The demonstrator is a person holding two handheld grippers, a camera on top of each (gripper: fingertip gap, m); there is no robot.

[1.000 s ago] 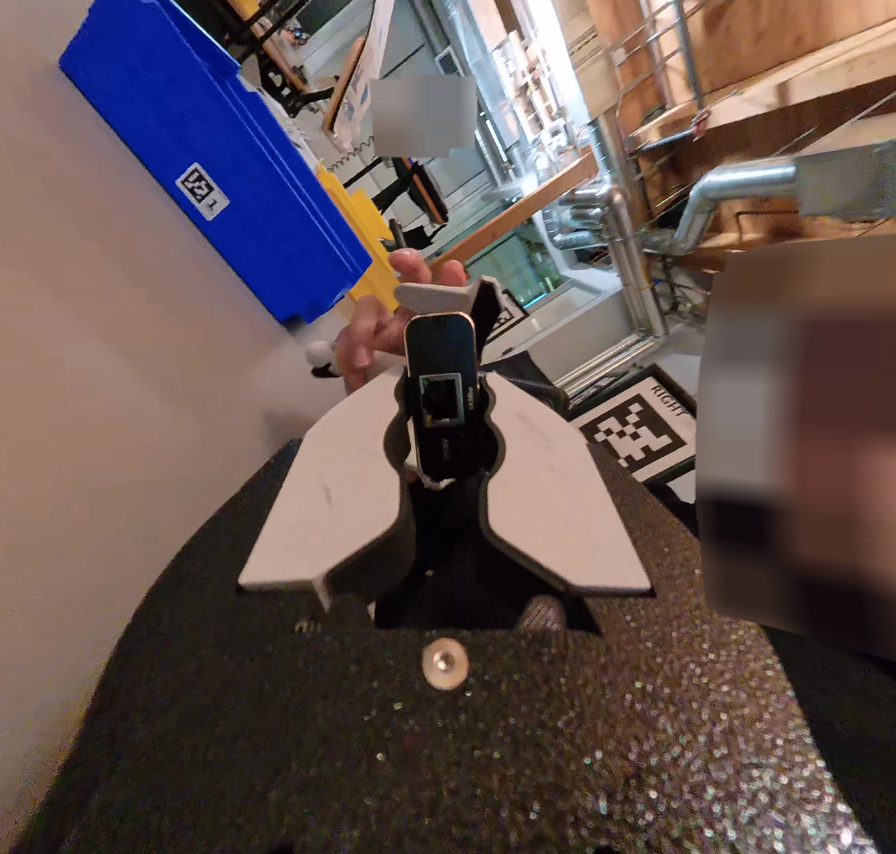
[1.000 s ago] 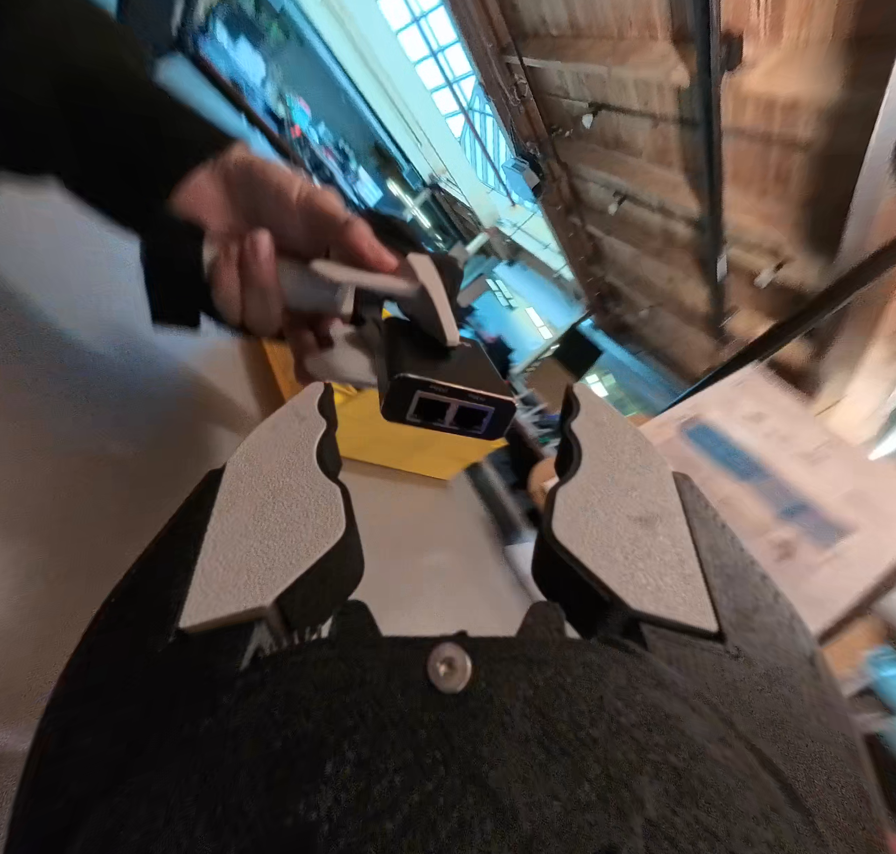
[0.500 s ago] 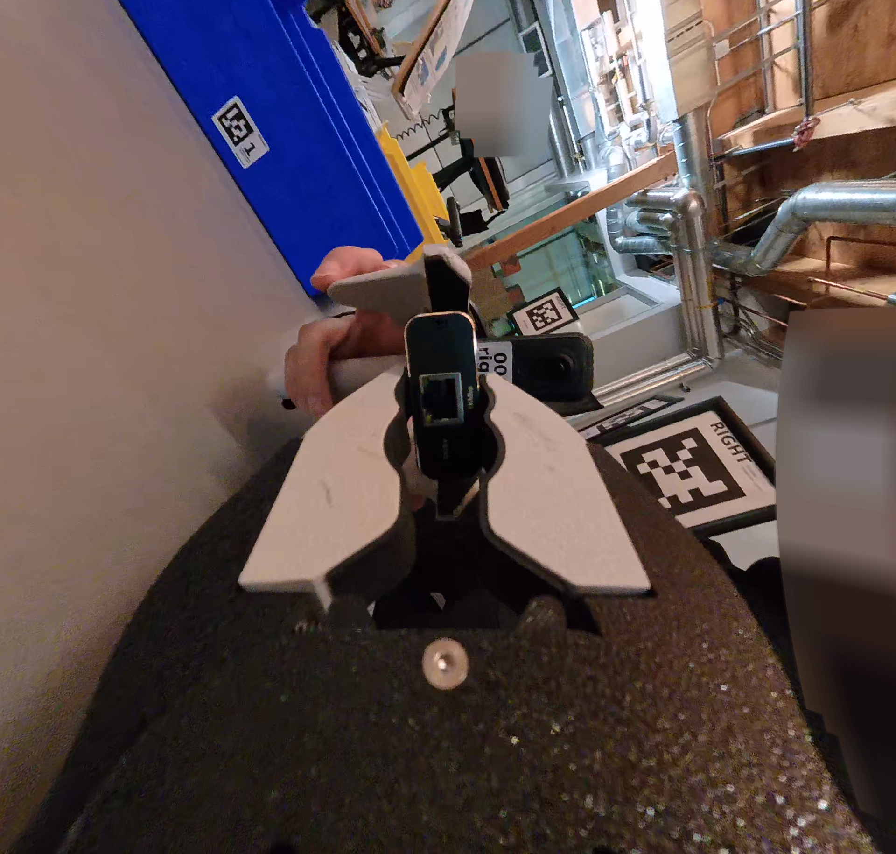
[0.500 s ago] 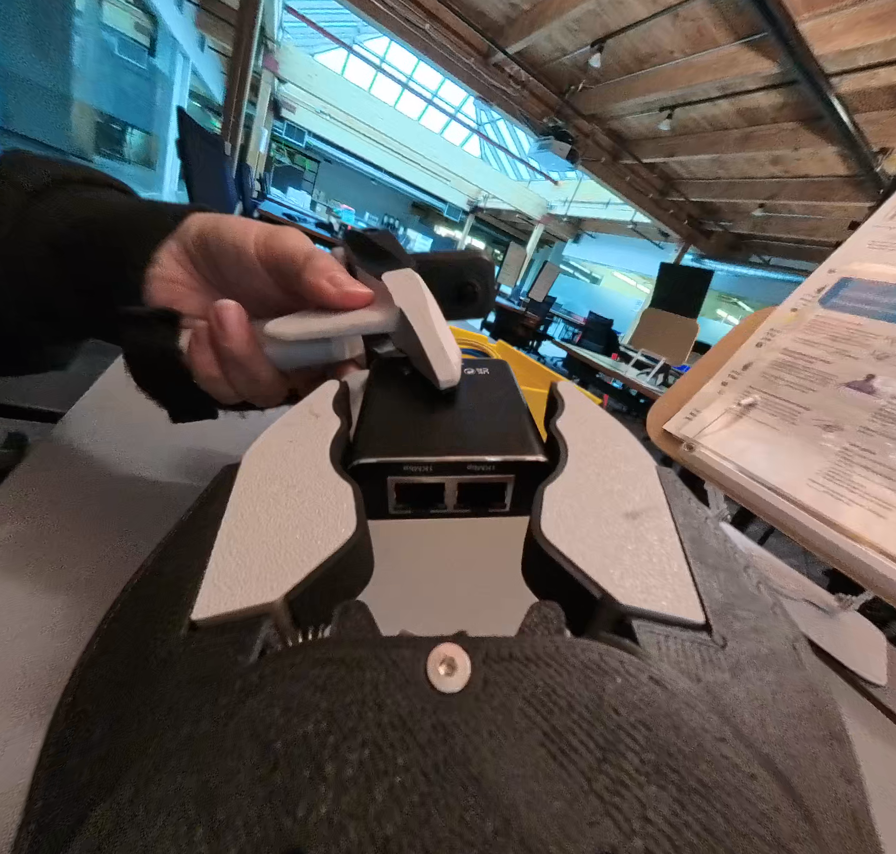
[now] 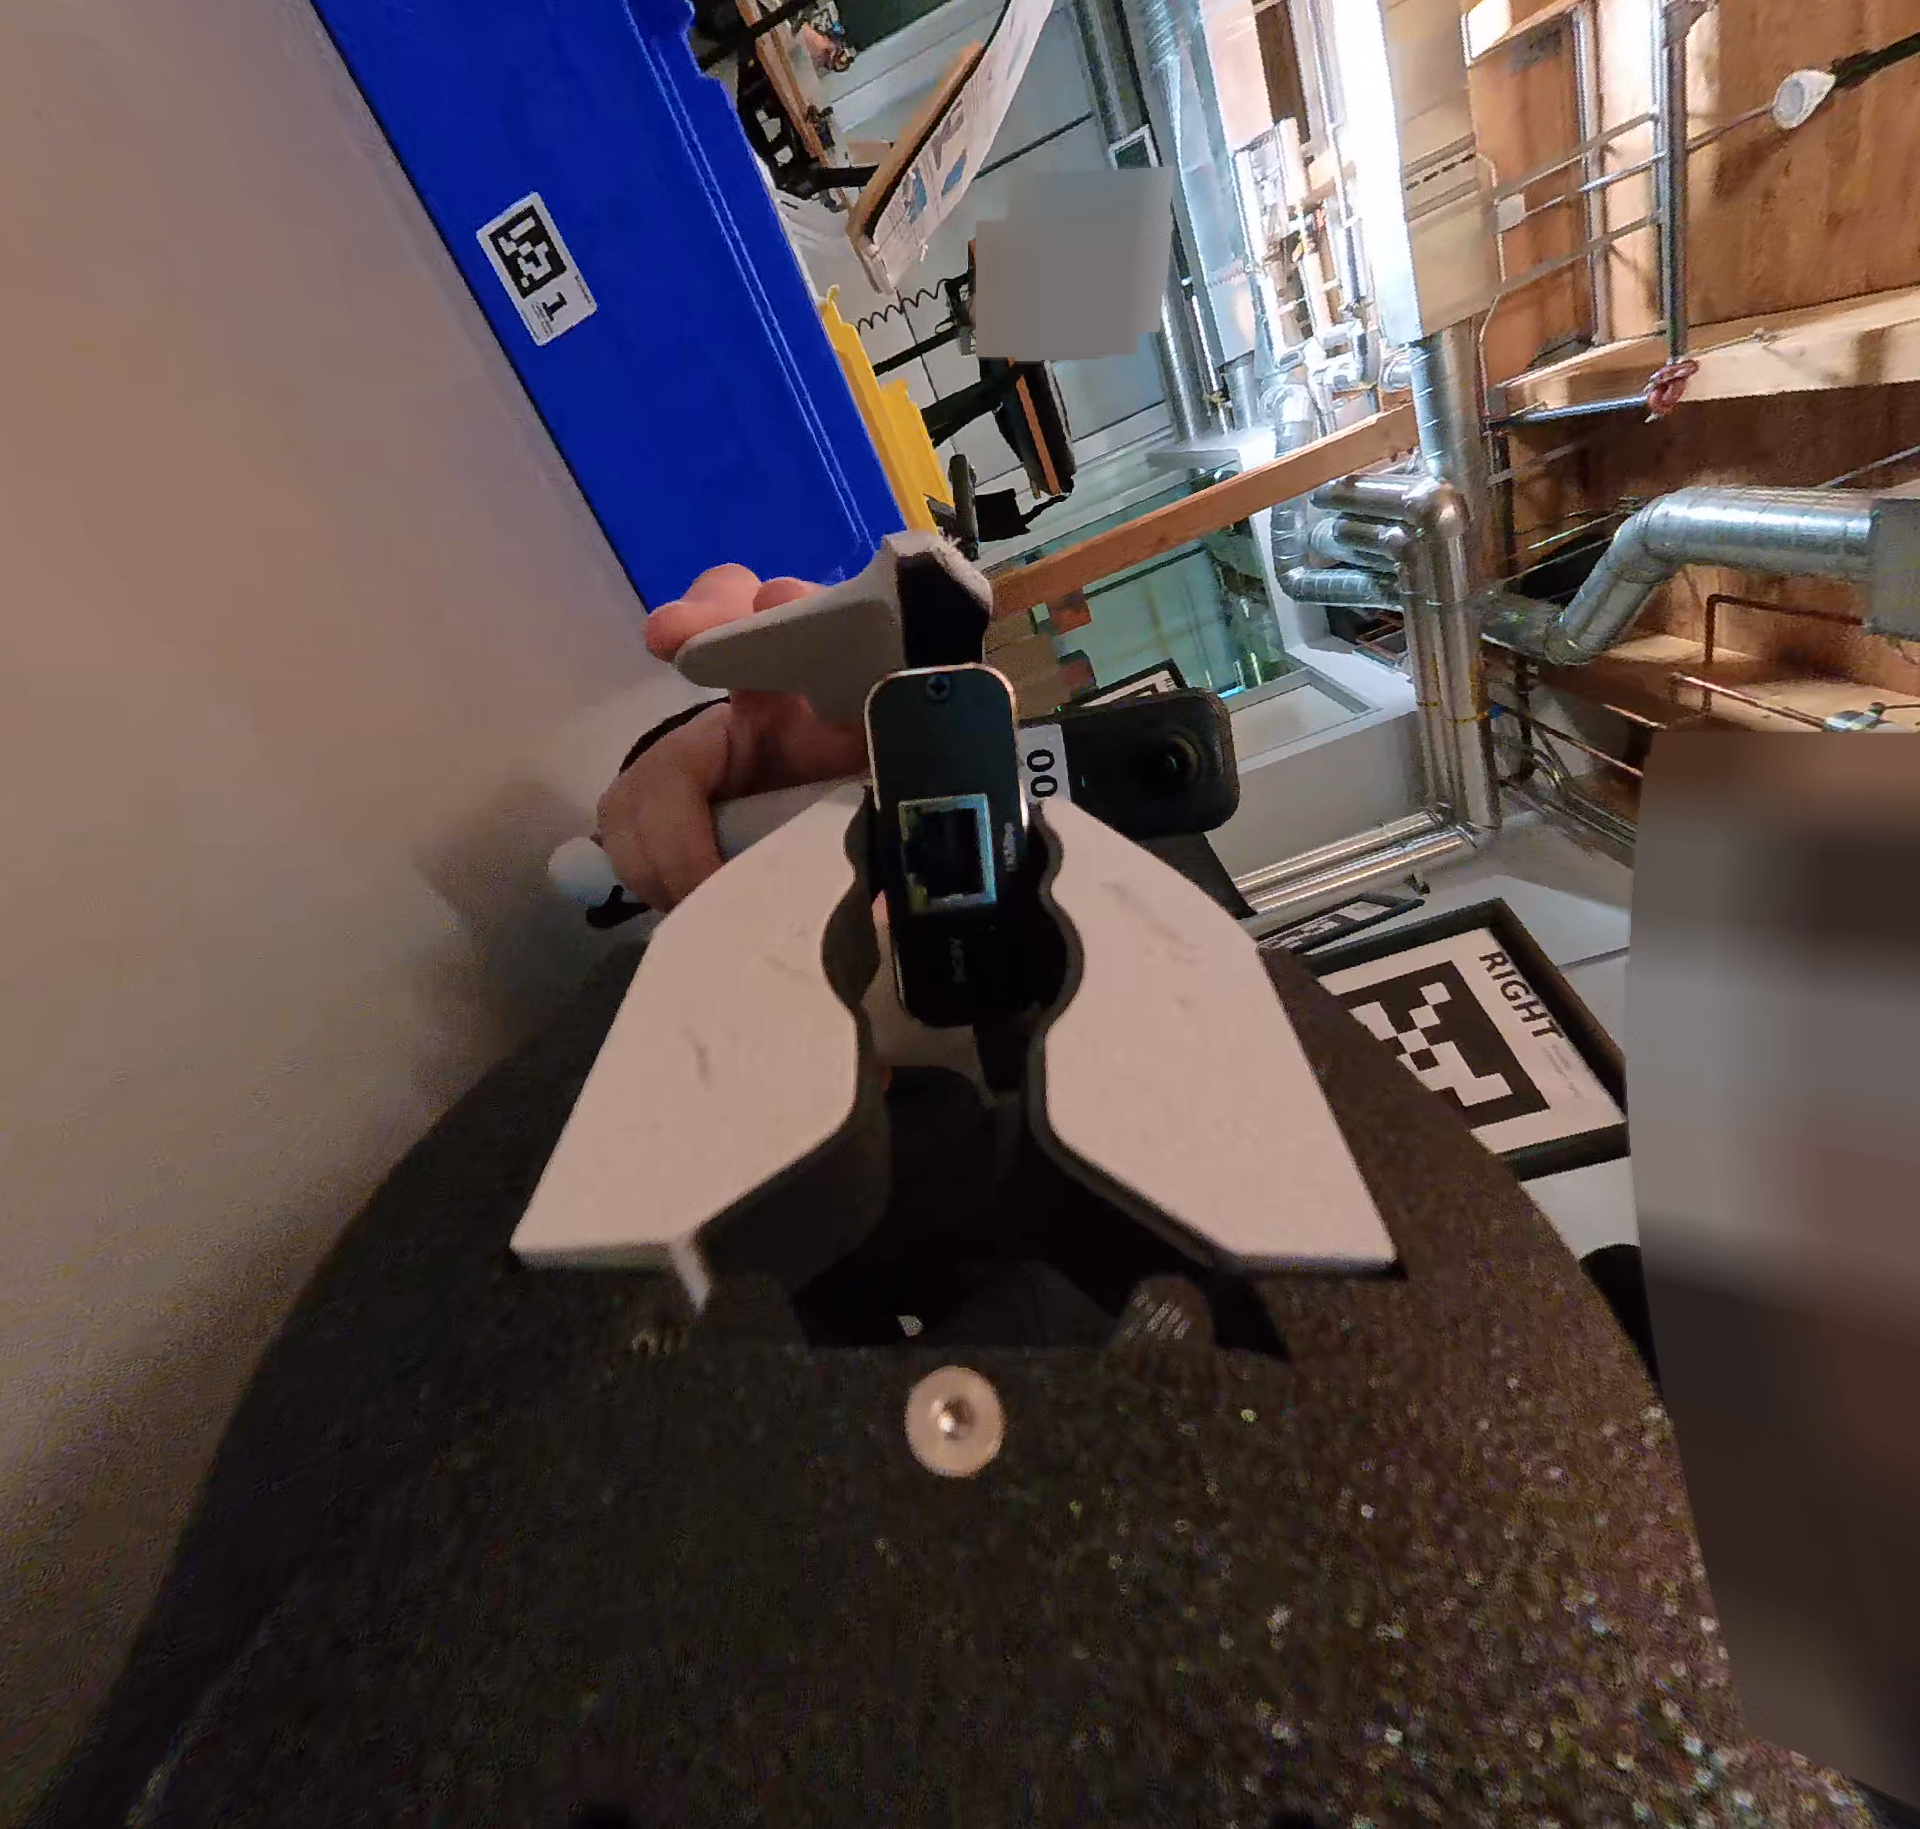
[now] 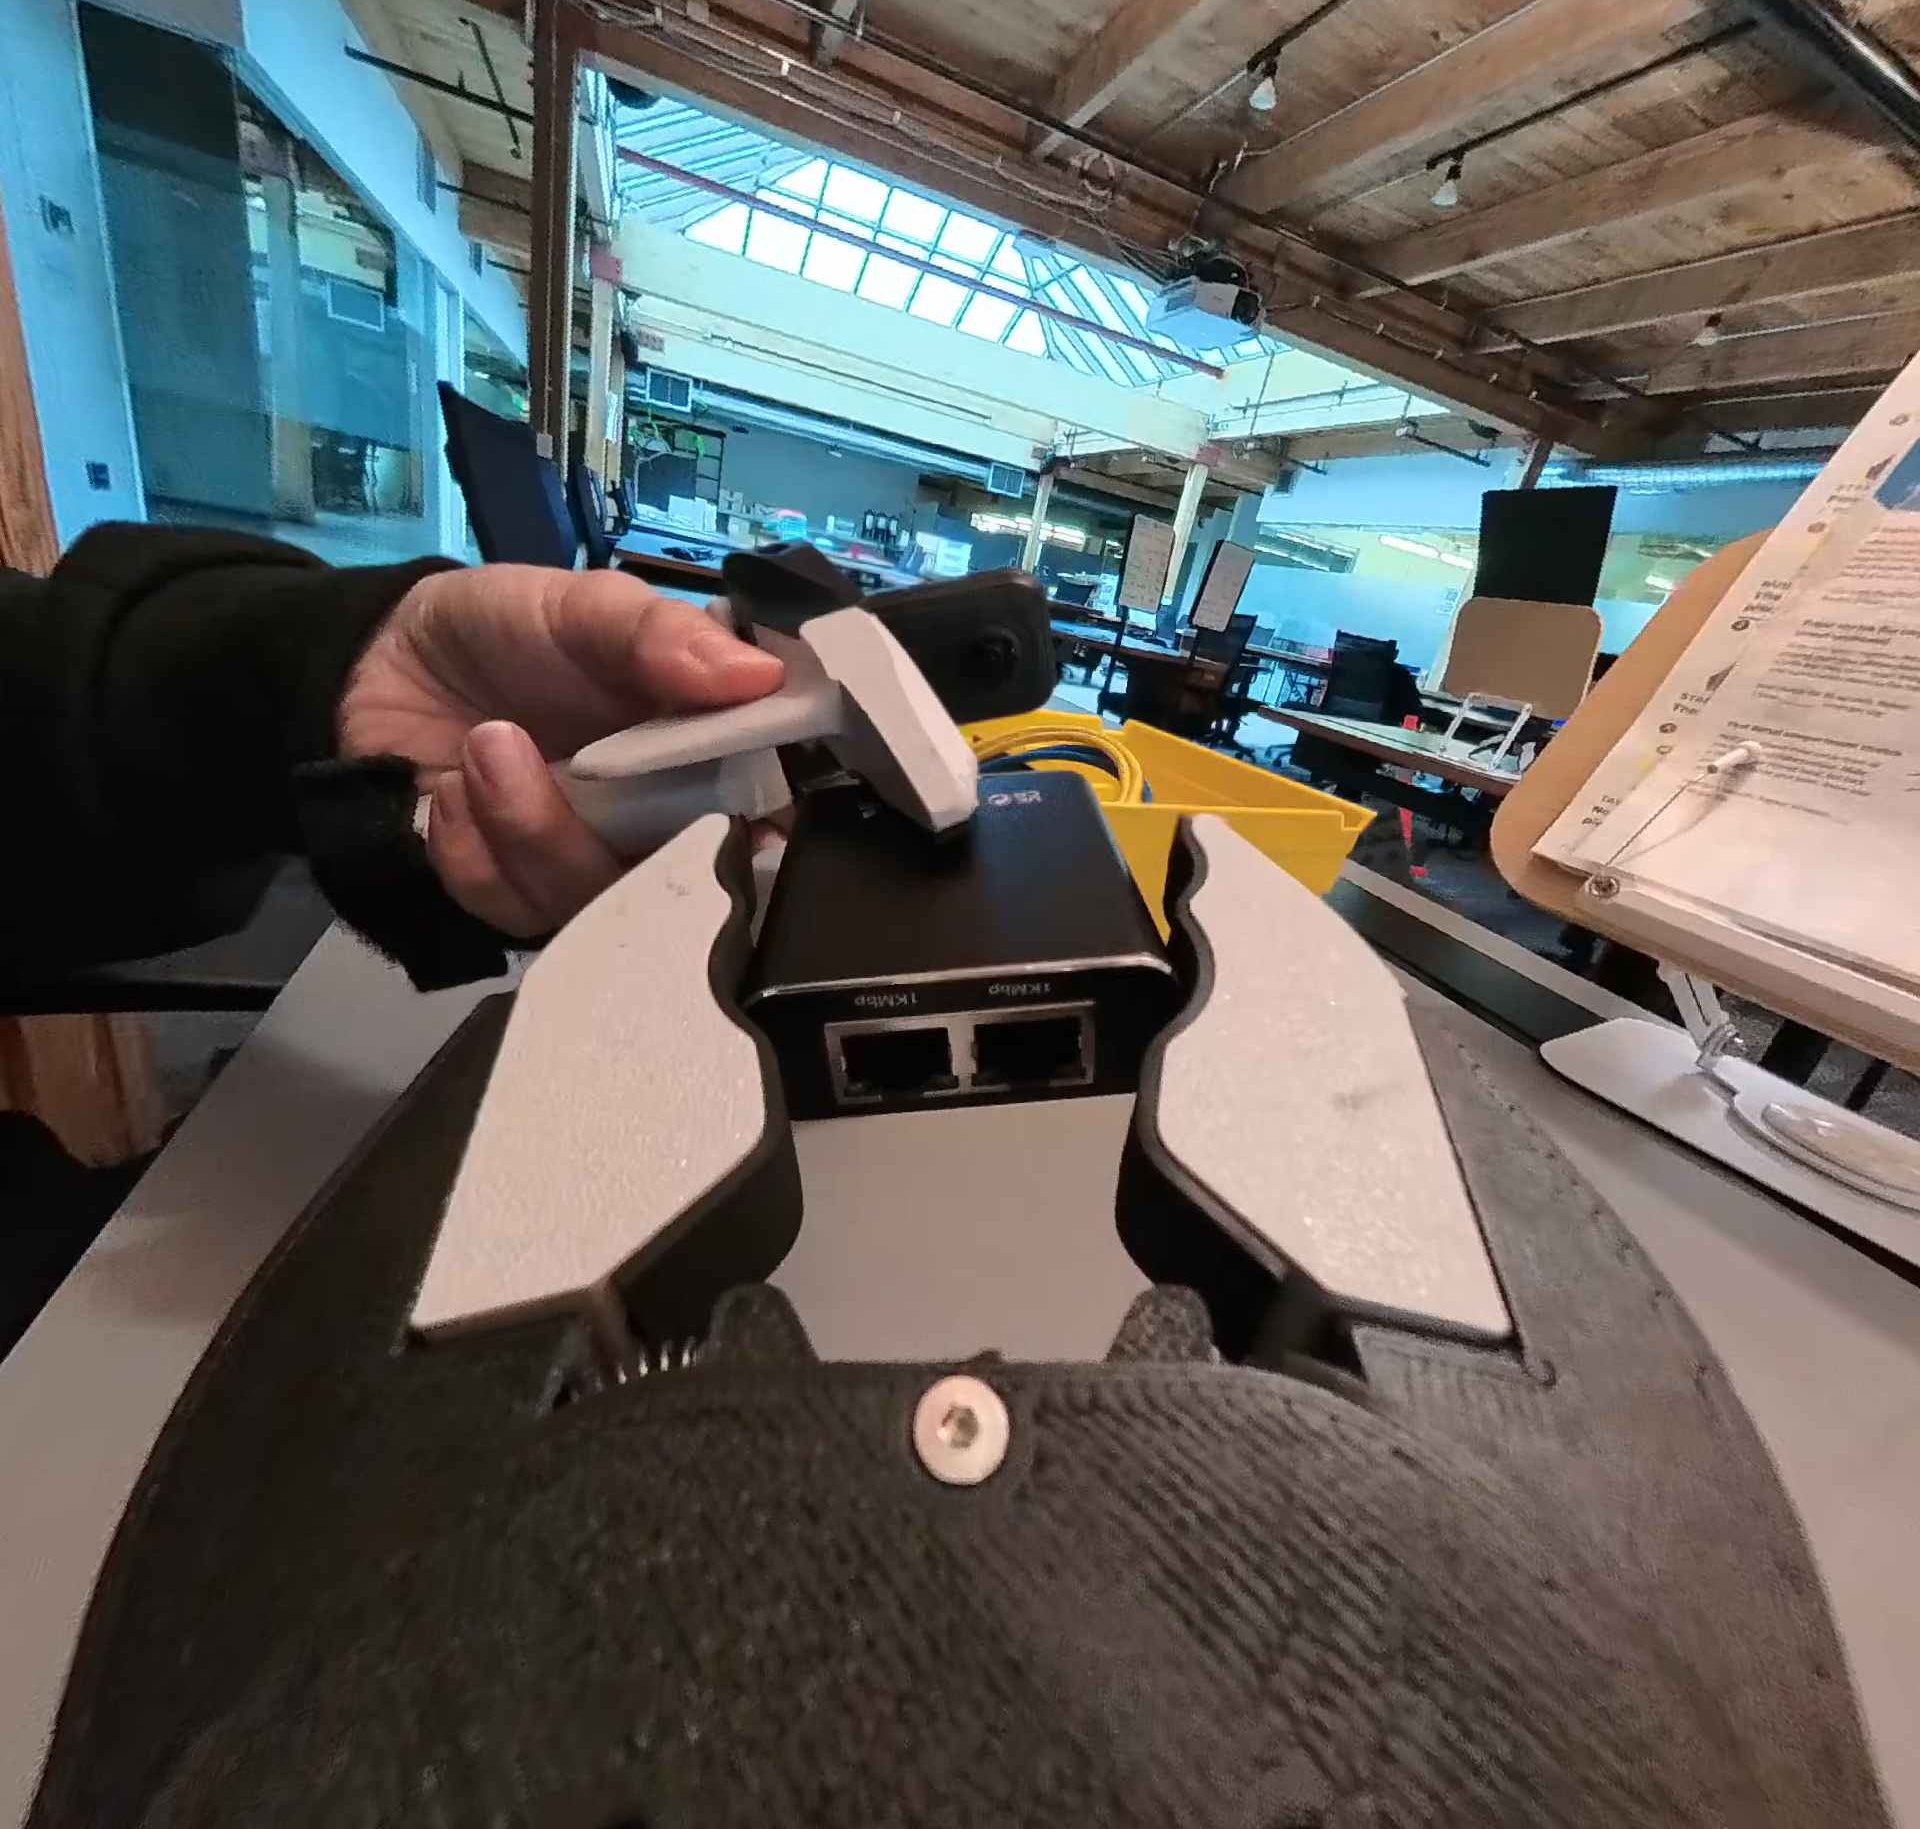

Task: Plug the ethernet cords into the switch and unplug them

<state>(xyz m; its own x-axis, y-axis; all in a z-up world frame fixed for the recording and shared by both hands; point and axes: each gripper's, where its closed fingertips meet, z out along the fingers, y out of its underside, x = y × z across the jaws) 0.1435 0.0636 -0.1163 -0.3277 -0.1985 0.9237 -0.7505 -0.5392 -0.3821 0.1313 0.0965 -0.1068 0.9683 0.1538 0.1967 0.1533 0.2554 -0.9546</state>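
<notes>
I see my left hand-held gripper (image 5: 951,906) pinching the black switch (image 6: 951,958) top and bottom, while my right hand-held gripper (image 6: 961,1000) clamps its sides just above the grey surface (image 6: 961,1229).

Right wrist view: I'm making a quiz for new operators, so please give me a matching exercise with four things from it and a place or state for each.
Things:
1. switch
2. yellow bin
3. paper stand
4. two ports

Places or states:
A. at the right edge of the view
B. empty, nothing plugged in
C. behind the switch, with coiled cables in it
D. between the two grey fingers

Pairs: 1-D, 2-C, 3-A, 4-B
</notes>
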